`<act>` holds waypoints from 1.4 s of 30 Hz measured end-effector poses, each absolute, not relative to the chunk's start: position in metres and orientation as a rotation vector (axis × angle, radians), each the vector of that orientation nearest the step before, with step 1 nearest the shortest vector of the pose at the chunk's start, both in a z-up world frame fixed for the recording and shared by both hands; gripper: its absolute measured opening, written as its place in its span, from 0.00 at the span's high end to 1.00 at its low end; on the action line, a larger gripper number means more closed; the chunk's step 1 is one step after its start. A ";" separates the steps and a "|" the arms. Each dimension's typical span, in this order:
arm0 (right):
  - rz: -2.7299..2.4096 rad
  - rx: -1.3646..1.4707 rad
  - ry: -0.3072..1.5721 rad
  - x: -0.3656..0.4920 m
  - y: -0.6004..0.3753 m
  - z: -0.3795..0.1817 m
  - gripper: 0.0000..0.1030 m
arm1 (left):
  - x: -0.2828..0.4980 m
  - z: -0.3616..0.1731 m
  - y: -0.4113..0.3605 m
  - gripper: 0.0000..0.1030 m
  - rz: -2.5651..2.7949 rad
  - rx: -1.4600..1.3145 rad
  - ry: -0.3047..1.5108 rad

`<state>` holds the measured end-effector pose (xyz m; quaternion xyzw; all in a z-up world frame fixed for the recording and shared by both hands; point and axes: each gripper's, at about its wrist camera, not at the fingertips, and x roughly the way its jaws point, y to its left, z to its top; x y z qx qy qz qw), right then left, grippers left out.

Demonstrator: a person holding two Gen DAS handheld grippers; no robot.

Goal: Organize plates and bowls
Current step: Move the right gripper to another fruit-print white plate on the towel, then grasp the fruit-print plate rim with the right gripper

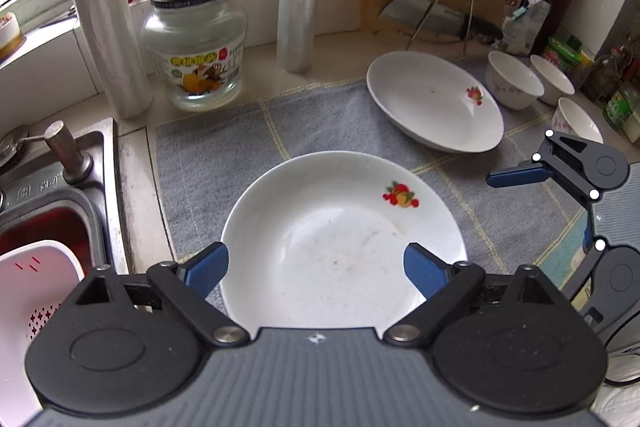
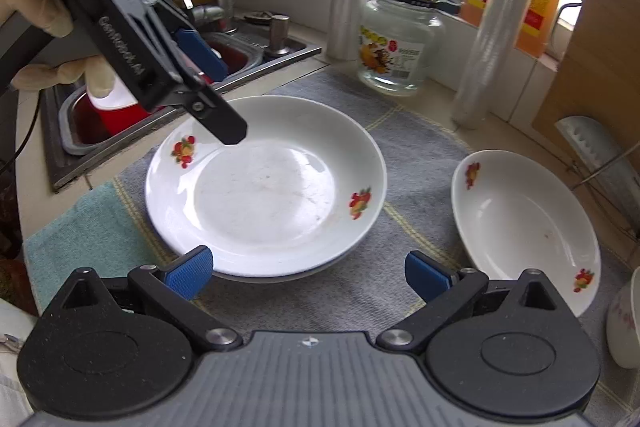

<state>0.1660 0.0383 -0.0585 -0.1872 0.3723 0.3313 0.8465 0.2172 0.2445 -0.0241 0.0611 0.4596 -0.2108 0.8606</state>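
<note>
Currently, a round white plate (image 1: 340,239) with fruit prints is seen lying on a grey towel (image 1: 224,155) beside the sink (image 1: 96,163). In the right wrist view a second rim shows under it, so it is judged to be a stack of two plates already. An oval plate (image 1: 432,103) lies on the towel a little apart, and three small bowls (image 1: 514,79) are set in a row just beyond it, near the bottles at the wall.

The left gripper (image 1: 316,271) is held over the near rim of the round plate with its blue fingers (image 1: 208,267) spread wide and nothing between them. The right gripper (image 2: 308,273) is likewise held with its fingers apart and empty, just short of the round plate's edge, with the oval plate off to its right side.

The step in hand is judged to be the gathering of the remaining crockery, most likely the oval plate next. For that to be done well, the rim should be taken at a point where it stands clear of the towel, one finger slid under the lip and the other set on the inner slope, and the fingers closed firmly, since glazed ware is slippery. The plate should be lifted level and set down gently, so that the stack is not knocked. The glass jar (image 1: 196,51) and the two upright rolls (image 1: 104,15) stand close behind the towel and should be kept clear of when anything is carried across.
</note>
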 end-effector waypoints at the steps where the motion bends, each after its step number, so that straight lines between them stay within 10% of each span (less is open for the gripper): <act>1: 0.670 -0.393 0.775 0.166 0.033 -0.058 0.00 | 0.213 -0.023 0.241 0.08 -0.435 0.123 0.944; 24: 0.419 -0.366 0.735 0.196 -0.117 -0.028 0.00 | 0.179 -0.034 0.072 0.08 -0.240 0.190 0.729; 42: 0.435 -0.334 0.881 0.307 -0.124 -0.036 0.00 | 0.232 -0.100 0.007 0.03 -0.199 0.122 0.908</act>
